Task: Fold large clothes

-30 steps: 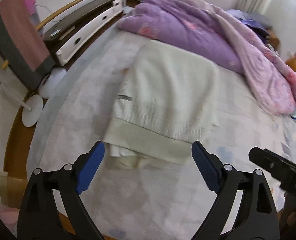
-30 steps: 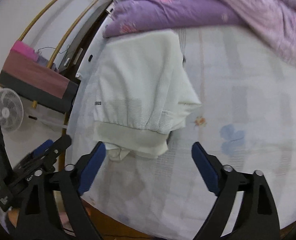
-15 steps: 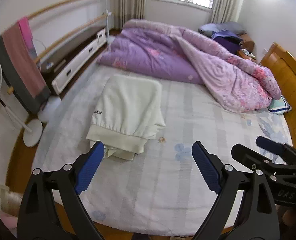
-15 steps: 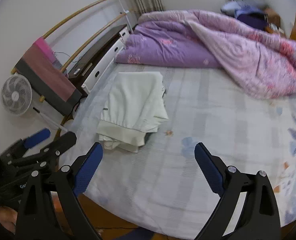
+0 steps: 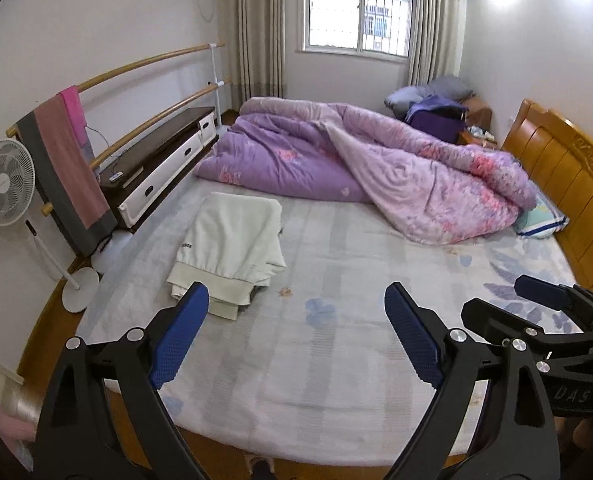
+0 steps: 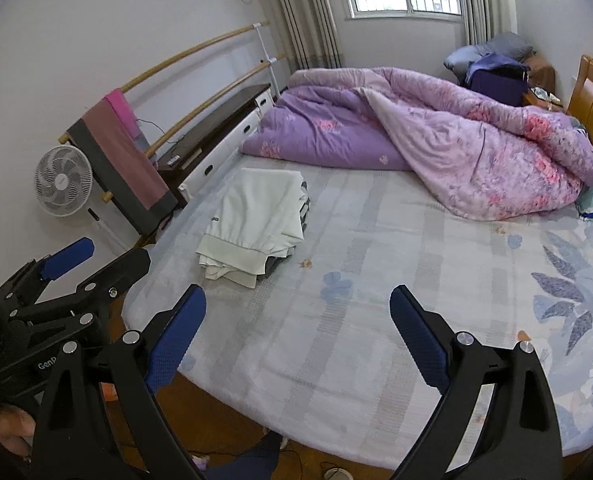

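Holding both the left gripper and right gripper spread wide and empty, I see the folded cream garment on the bed, ahead-left, its long axis running away from me, nearer my left

Folded cream garment on bed, left gripper empty

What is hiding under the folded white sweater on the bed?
Under the folded white sweater a darker striped garment peeks out along its right edge, lying on the bedsheet. How much of it is there stays covered.
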The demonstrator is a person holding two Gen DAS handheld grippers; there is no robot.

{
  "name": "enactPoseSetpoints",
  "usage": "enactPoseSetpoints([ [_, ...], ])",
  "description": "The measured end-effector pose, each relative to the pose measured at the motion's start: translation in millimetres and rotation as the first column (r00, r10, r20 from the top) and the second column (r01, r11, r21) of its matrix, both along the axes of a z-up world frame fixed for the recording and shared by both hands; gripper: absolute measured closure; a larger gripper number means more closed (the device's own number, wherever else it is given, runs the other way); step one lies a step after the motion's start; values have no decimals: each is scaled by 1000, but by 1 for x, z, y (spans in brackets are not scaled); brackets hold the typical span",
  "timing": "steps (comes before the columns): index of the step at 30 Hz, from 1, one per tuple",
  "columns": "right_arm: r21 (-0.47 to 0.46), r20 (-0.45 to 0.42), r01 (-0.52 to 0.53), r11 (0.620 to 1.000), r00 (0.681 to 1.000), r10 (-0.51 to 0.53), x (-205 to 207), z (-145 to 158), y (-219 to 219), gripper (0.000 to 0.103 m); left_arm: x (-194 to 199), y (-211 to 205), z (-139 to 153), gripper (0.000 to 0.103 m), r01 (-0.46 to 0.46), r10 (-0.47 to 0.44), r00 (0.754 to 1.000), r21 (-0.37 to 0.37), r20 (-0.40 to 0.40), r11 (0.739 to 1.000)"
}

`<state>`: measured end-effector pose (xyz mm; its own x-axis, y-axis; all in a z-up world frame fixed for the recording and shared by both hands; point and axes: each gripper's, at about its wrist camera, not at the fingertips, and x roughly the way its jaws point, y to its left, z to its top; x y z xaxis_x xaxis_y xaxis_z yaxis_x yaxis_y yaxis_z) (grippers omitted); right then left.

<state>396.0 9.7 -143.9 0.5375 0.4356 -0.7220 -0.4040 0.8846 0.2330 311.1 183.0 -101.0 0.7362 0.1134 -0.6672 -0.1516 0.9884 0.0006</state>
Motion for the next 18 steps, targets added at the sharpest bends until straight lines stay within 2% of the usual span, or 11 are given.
enactPoseSetpoints([
  [8,29,57,-12,1000,998,11,-50,44,-32,13,-52,-39,46,13,12,-14,998,24,68,1000],
  [11,32,88,-1,999,996,-2,-65,58,-37,9,-65,-42,58,13,27,-29,995,21,93,999],
  [18,69,137,18,997,990,-27,-100,82,-32,9,-99,-39,84,13,45,-54,985,56,165,997],
])
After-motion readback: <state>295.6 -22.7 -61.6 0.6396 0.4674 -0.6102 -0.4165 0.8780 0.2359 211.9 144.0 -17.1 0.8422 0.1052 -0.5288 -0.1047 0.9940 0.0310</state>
